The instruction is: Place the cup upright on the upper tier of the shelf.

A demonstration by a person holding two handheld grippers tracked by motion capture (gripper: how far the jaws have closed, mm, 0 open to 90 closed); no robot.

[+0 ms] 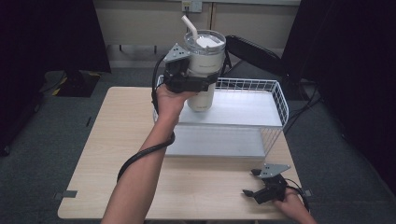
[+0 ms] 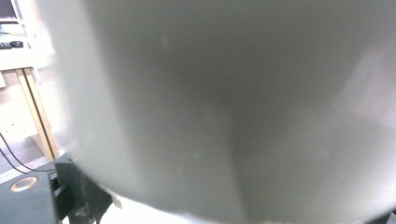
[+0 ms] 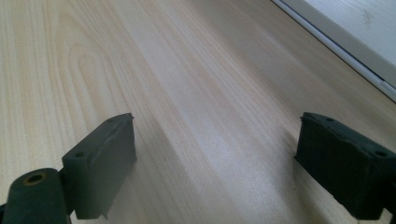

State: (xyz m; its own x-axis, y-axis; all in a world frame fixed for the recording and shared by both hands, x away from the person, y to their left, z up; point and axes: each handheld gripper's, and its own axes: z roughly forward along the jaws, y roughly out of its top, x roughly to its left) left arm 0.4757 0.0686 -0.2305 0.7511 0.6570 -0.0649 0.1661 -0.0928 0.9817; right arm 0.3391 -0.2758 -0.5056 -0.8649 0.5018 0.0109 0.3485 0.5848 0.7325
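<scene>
A white tumbler (image 1: 203, 70) with a clear lid and a white straw (image 1: 189, 25) stands upright over the upper shelf of a white wire rack (image 1: 280, 100). My left gripper (image 1: 200, 83) is shut on its body, the jaws wrapped around the middle. Whether its base touches the shelf I cannot tell. The left gripper view looks straight at the tumbler's pale wall (image 2: 224, 107) from very close. My right gripper (image 1: 250, 182) lies on the wooden table (image 1: 116, 140) near the front right corner. Its jaws are open (image 3: 215, 158) with bare wood between them.
The rack has a white upper shelf (image 1: 247, 109) and a lower white board (image 1: 219, 142) that juts toward me; that board's edge (image 3: 355, 42) runs past the right gripper. A black chair (image 1: 254, 51) stands behind the table. The table's left half is bare wood.
</scene>
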